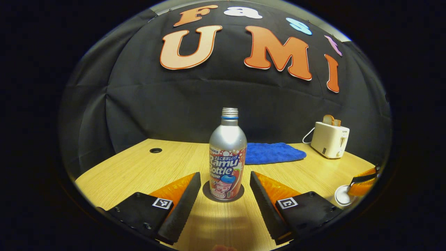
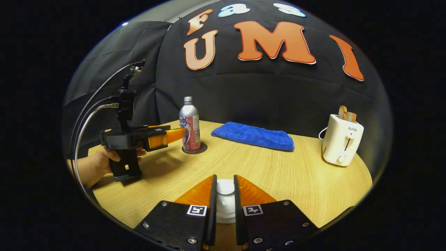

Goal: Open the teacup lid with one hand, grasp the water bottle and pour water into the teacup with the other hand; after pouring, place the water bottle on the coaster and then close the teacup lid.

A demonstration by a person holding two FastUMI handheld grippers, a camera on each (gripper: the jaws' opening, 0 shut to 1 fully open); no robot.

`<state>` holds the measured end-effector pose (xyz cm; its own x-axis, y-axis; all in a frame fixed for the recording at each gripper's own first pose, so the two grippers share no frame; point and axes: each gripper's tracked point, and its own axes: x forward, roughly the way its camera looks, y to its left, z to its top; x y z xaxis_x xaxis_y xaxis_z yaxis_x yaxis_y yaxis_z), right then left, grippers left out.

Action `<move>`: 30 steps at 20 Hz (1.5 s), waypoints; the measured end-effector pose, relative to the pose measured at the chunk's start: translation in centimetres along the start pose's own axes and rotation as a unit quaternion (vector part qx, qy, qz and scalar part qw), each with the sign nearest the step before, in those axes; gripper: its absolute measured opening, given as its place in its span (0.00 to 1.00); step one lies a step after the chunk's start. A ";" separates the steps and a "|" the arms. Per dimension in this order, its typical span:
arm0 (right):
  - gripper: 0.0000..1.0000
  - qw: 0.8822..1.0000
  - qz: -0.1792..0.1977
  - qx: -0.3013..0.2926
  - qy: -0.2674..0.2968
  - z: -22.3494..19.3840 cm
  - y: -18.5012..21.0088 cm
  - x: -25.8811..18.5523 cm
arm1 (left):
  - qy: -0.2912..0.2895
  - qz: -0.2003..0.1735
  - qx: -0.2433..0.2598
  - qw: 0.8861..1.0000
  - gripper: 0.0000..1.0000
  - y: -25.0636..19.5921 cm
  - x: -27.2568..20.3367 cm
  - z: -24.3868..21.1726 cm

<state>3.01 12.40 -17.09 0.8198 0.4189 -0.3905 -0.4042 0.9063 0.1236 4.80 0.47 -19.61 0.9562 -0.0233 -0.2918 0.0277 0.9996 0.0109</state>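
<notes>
Your left gripper [image 1: 224,190] stands wide open, one finger on each side of the bottle [image 1: 227,160], neither finger touching it (a clear gap shows on both sides in the left gripper view). That bottle is upright on the coaster [image 1: 209,193], a dark disc whose rim shows around its base, and its threaded neck carries no cap. In the right gripper view the same gripper [image 2: 176,134] reaches in from the left, level with the bottle's [image 2: 190,123] lower half, with your hand [image 2: 101,164] wrapped around its grip and cables arching off the back.

Your right gripper [image 2: 225,195] is closed narrow on the lid [image 2: 225,187] of the teacup [image 2: 226,212]: both fingers sit against the sides of the white knob. From this angle you cannot tell whether the lid is seated on the cup or raised off it. In the left gripper view that gripper [image 1: 362,181] shows at the far right edge, just above the white cup [image 1: 343,196].

Both task items rest on the wooden table [image 2: 278,174], the bottle well to the left of the cup. Farther back a folded blue towel [image 2: 254,136] lies near the wall, and a white toaster [image 2: 341,141] with bread in its slots stands at the right rear corner. A round cable hole [image 1: 155,150] marks the left rear of the tabletop.
</notes>
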 end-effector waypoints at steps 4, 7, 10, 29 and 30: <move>0.24 1.000 -0.011 -0.025 -0.009 0.0 0.0 0.2 | -0.008 -0.004 0.003 1.000 0.94 -0.7 -2.1 0.8; 0.32 0.999 -0.024 -0.036 -0.021 0.5 -0.2 -0.2 | -0.024 -0.004 0.010 1.000 0.90 -1.0 -3.9 2.0; 0.44 0.998 -0.029 -0.033 -0.049 2.4 0.0 -1.0 | -0.039 0.002 0.016 0.999 0.93 -1.0 -5.7 3.4; 0.84 0.960 -0.122 -0.080 -0.237 14.3 0.4 -9.5 | -0.153 0.107 0.041 0.981 0.96 3.3 -20.6 10.3; 0.86 0.961 -0.121 -0.078 -0.237 14.1 0.5 -9.6 | -0.159 0.109 0.043 0.980 0.96 3.4 -20.9 10.5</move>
<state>0.70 9.59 -0.40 0.9752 0.2089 0.0732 -0.2039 0.9765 -0.0705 -12.06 4.16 -3.47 0.9842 0.1728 0.0393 -0.1764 0.9765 0.1238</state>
